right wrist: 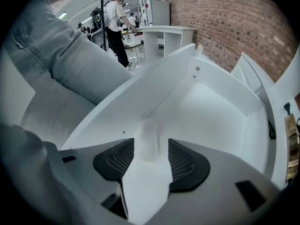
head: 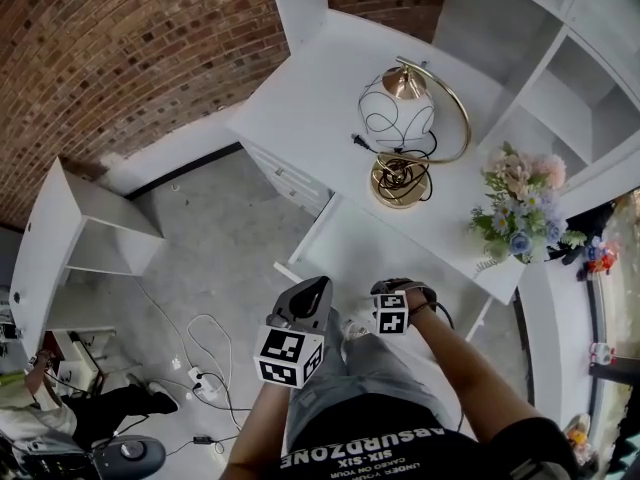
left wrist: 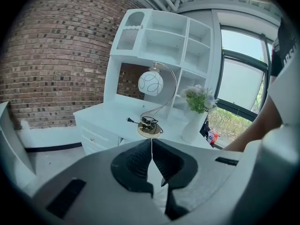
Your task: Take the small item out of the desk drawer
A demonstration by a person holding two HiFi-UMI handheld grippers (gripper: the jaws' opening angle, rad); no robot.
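Now, the right gripper [right wrist: 151, 144] reaches down into the open drawer [right wrist: 206, 111], a shallow white box with smooth, flat walls and a bare floor. Its jaws stand apart, and their dark pads [right wrist: 119, 161] have a fine mesh texture. The small item [right wrist: 149, 132] lies on the drawer floor between the pad tips and just beyond them. It is pale, narrow and oblong, too blurred to tell its material, and neither pad clearly touches it. Faded blue denim [right wrist: 61, 55] fills the space to the left of the drawer's front wall.

From the head view, the drawer [head: 370, 248] juts out from under the white desk [head: 310, 88], and the right gripper [head: 398, 293] hangs over its near end. The left gripper [head: 312, 293] is held just beside it, outside the drawer. In its own view the left gripper [left wrist: 152, 149] has its ribbed black pads pressed together with nothing between them.

On the desk stands a lamp [head: 405, 98] with a round white globe, a curved brass arm and a round brass base. Near it is a bunch of pastel flowers [head: 520, 203] in a smooth white vase [left wrist: 192, 125]. A rough red brick wall [head: 120, 48] runs behind the desk.
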